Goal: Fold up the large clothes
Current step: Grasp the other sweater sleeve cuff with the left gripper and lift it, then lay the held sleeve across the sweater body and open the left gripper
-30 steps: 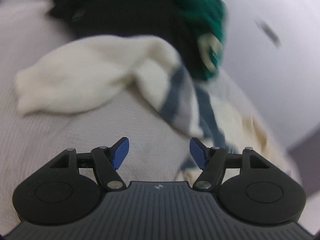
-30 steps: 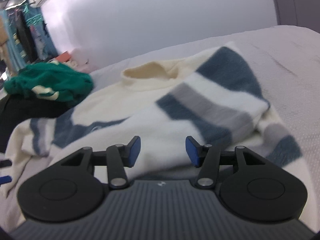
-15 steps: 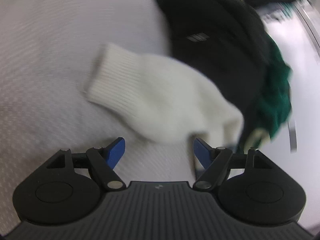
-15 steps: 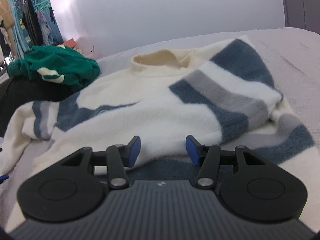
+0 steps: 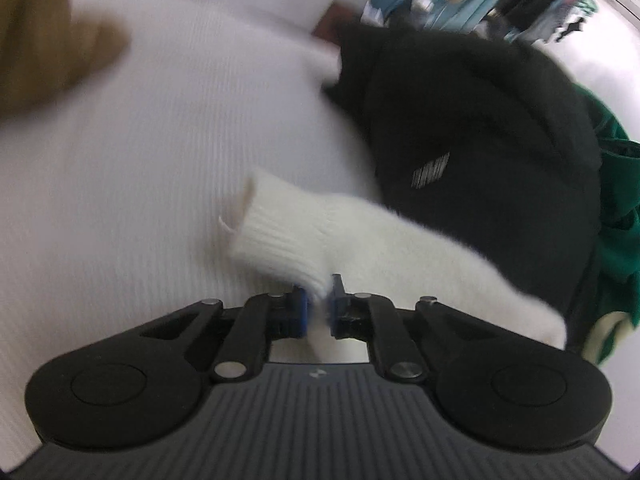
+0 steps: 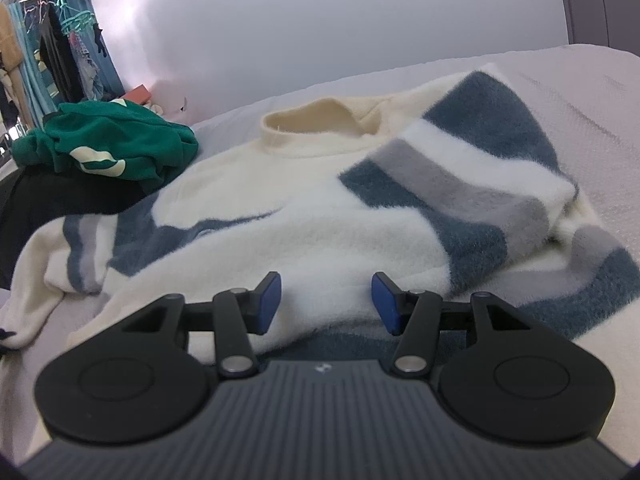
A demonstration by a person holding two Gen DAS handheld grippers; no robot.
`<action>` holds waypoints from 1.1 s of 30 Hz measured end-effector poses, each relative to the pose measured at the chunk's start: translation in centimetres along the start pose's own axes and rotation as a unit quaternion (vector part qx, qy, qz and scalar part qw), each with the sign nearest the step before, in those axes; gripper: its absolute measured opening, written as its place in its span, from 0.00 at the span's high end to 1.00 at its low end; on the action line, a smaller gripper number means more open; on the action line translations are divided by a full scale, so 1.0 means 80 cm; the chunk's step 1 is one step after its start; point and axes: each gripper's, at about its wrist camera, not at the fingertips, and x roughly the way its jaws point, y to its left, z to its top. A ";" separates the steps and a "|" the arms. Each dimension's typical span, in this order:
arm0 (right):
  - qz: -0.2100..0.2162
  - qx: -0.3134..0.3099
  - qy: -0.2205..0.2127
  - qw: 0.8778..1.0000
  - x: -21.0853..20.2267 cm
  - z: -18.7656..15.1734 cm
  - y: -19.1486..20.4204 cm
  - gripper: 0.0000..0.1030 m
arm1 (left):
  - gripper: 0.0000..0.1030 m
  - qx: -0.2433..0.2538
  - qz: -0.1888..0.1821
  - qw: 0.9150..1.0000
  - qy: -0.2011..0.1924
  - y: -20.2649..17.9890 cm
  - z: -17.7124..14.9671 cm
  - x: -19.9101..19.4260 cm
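Left gripper (image 5: 318, 304): blue pads pinched on the ribbed cuff (image 5: 280, 236) of the sweater's cream sleeve (image 5: 404, 264), fabric squeezed between them. Sleeve runs right, w/ its far edge against a black garment (image 5: 480, 140); green garment (image 5: 616, 208) beyond that, at right edge. All on a white ribbed bedcover (image 5: 140, 180). View blurred.

Right gripper (image 6: 326, 300): fingers spread apart, holding nothing, low over the sweater (image 6: 320, 216). Sweater lies spread on the bed, cream w/ blue & grey stripes, right sleeve folded across the chest, collar (image 6: 316, 124) at the far side. Green garment (image 6: 108, 144) atop black one (image 6: 52, 204), far left. Wall (image 6: 320, 20) behind.
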 end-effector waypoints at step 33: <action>0.003 0.103 -0.073 0.992 -0.097 0.055 -0.074 0.48 | 0.91 0.442 -0.399 0.799 -0.080 -0.381 -0.376 -0.395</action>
